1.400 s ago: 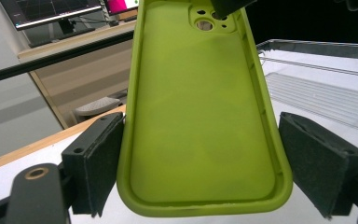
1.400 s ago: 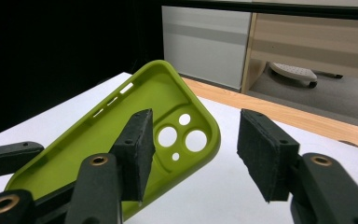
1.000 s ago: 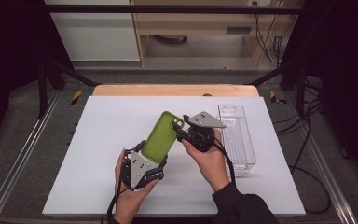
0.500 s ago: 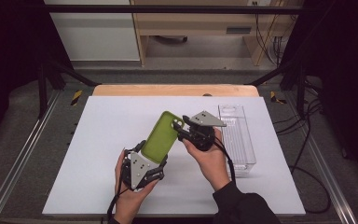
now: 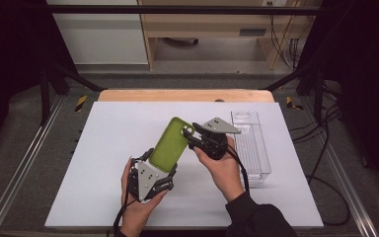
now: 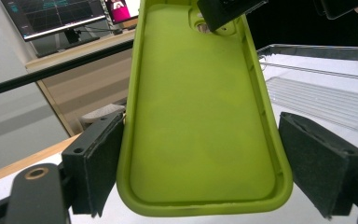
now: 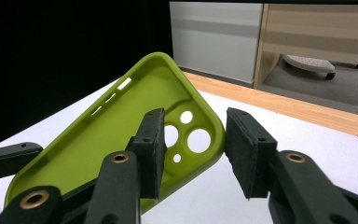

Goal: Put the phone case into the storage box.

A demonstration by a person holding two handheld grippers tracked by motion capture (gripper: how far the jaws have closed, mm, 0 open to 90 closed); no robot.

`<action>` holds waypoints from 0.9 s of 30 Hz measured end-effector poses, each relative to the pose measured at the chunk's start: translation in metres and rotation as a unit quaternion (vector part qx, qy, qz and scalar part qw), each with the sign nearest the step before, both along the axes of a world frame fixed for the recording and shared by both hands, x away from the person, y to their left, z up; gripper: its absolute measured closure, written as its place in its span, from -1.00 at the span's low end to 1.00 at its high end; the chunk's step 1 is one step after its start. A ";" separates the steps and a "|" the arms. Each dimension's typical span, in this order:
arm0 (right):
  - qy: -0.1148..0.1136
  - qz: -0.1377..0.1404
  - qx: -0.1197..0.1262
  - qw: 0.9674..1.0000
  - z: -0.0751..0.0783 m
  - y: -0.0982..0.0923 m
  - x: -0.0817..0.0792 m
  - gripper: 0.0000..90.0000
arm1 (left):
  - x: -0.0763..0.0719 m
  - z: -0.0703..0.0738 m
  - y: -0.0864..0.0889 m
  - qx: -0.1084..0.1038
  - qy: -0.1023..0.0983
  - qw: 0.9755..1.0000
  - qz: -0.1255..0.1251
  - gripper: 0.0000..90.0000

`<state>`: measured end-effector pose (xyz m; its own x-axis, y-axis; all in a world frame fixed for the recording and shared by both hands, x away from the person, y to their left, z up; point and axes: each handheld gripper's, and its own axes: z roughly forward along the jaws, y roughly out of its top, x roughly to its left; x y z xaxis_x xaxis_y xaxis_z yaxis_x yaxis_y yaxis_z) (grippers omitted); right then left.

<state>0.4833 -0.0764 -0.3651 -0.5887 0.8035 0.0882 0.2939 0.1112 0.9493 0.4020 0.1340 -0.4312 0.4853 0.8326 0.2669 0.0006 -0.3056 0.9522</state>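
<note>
Left claw [image 5: 160, 165] grips the green phone case's [image 5: 170, 143] bottom end, its long axis tilting up toward the right claw [image 7: 193, 154], which has just been closing on the camera corner, pads not yet pressing.

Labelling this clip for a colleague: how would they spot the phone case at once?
On the white table, look between the two hand-held grippers. The phone case is lime green, empty, with round camera holes, unlike the clear plastic tray to its right.
</note>
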 end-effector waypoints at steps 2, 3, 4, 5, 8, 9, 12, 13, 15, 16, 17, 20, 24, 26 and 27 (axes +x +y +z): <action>0.003 0.003 0.004 1.000 0.000 0.000 0.000 0.32 | 0.000 0.000 0.000 -0.001 0.000 1.000 0.000 -0.64; 0.003 0.004 0.006 1.000 0.000 0.000 0.000 0.32 | 0.000 0.000 0.000 -0.001 0.000 1.000 0.000 -0.64; 0.003 0.004 0.006 1.000 0.000 0.000 0.000 0.33 | 0.000 0.000 0.000 -0.001 0.000 1.000 0.000 -0.64; 0.003 0.004 0.007 1.000 0.000 0.000 0.000 0.34 | 0.000 0.000 0.000 -0.002 0.001 1.000 0.000 -0.64; 0.003 0.003 0.007 1.000 0.001 -0.001 0.000 0.37 | 0.001 -0.001 0.000 -0.002 0.003 1.000 -0.001 -0.64; 0.002 0.003 0.007 1.000 0.001 -0.001 0.000 0.38 | 0.001 -0.001 0.000 -0.003 0.005 1.000 -0.001 -0.64; 0.003 0.002 0.007 1.000 0.001 -0.001 0.000 0.43 | 0.002 -0.002 0.001 -0.006 0.009 1.000 -0.001 -0.64; 0.004 0.003 0.009 1.000 0.001 -0.001 0.000 0.45 | 0.003 -0.002 0.001 -0.007 0.011 1.000 -0.002 -0.64; 0.002 0.003 0.011 1.000 0.001 -0.002 0.000 0.48 | 0.003 -0.002 0.002 -0.007 0.013 1.000 -0.002 -0.64; 0.001 0.003 0.011 1.000 0.002 -0.002 -0.001 0.49 | 0.003 -0.003 0.002 -0.008 0.015 1.000 -0.002 -0.64; 0.001 0.003 0.011 1.000 0.002 -0.002 -0.001 0.50 | 0.004 -0.003 0.002 -0.007 0.015 1.000 -0.002 -0.64; 0.000 0.006 0.013 1.000 0.003 -0.002 -0.002 0.54 | 0.004 -0.003 0.002 -0.009 0.019 1.000 -0.002 -0.64; -0.002 0.009 0.016 1.000 0.004 -0.004 -0.003 0.57 | 0.004 -0.003 0.001 -0.008 0.019 1.000 -0.002 -0.64; 0.000 0.010 0.019 1.000 0.005 -0.005 -0.004 0.59 | 0.004 -0.004 0.001 -0.008 0.019 1.000 -0.002 -0.64; 0.000 0.012 0.021 1.000 0.005 -0.005 -0.004 0.59 | 0.004 -0.004 0.001 -0.007 0.019 1.000 -0.002 -0.64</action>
